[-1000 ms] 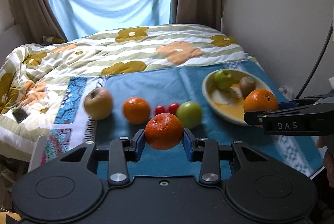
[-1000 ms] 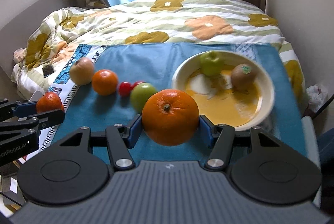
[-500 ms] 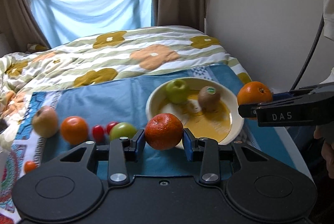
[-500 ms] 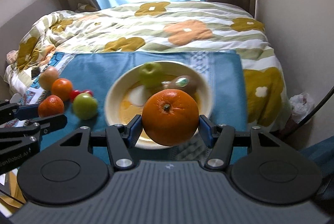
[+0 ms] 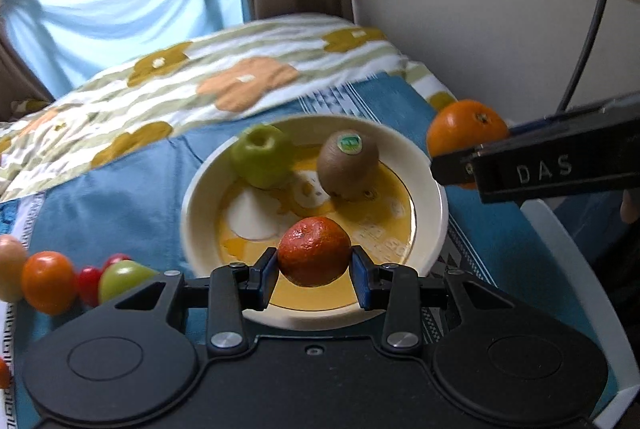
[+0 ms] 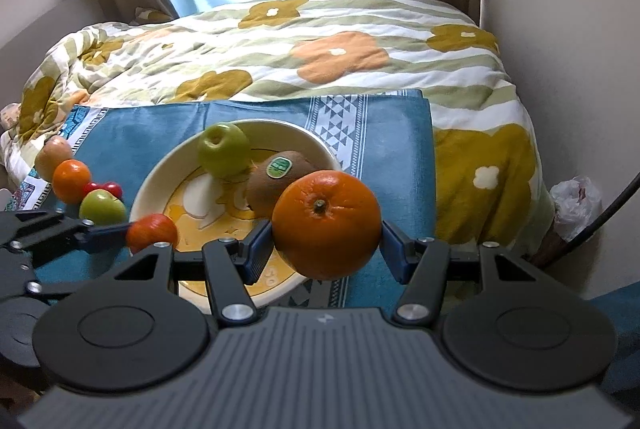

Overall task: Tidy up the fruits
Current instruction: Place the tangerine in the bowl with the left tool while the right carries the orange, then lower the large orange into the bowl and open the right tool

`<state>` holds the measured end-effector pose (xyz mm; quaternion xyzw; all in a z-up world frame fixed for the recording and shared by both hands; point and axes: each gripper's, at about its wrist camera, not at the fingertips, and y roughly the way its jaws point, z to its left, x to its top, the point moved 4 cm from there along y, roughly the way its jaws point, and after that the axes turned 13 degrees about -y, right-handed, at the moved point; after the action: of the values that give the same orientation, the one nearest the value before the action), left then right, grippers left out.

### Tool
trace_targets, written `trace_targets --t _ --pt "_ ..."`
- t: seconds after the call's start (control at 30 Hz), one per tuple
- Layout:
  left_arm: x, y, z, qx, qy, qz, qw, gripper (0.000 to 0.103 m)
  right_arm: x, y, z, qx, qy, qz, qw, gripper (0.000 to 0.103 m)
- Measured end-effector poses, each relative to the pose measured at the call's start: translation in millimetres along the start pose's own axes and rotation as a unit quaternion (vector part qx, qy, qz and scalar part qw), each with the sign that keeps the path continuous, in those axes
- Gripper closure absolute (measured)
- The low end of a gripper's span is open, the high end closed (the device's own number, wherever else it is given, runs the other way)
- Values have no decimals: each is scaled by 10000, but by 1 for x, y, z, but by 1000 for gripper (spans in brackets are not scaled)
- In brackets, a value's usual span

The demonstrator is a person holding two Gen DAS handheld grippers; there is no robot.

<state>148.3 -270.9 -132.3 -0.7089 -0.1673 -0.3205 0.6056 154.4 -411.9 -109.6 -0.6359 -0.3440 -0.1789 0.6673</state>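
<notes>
While your left gripper (image 5: pixel 314 271) clamps a small reddish mandarin (image 5: pixel 314 257) over the near side of the cream bowl (image 5: pixel 434 197), your right gripper (image 6: pixel 327 247) grips a large orange (image 6: pixel 326 224) above the bowl's right rim. A green apple (image 6: pixel 224 150) and a stickered kiwi (image 6: pixel 280 179) sit inside. More fruit lines the blue cloth (image 6: pixel 392 141) to the left: a tangerine (image 6: pixel 71 180), cherry tomatoes (image 6: pixel 105 188), another green apple (image 6: pixel 102 207).
</notes>
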Motion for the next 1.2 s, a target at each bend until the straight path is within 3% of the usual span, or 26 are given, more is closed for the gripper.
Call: trace_targets --t 0.23,0.27,0.3,0.37,1.2 --pt "-2 13 -2 -9 -9 287 9996 59 -1 6 -4 35 10 38 10000 30" --pt "-2 12 -1 22 -9 293 9996 47 -1 6 -4 39 11 38 10000 30" --pt "-2 10 0 67 -11 243 9997 27 -1 6 -4 41 14 37 10000 30" --pt "-1 0 3 139 -35 32 9999 12 -1 7 -4 53 21 32 10000 30" --pt "-13 -54 57 526 -956 -215 9938 11 8 37 41 444 -264 106 9986 30"
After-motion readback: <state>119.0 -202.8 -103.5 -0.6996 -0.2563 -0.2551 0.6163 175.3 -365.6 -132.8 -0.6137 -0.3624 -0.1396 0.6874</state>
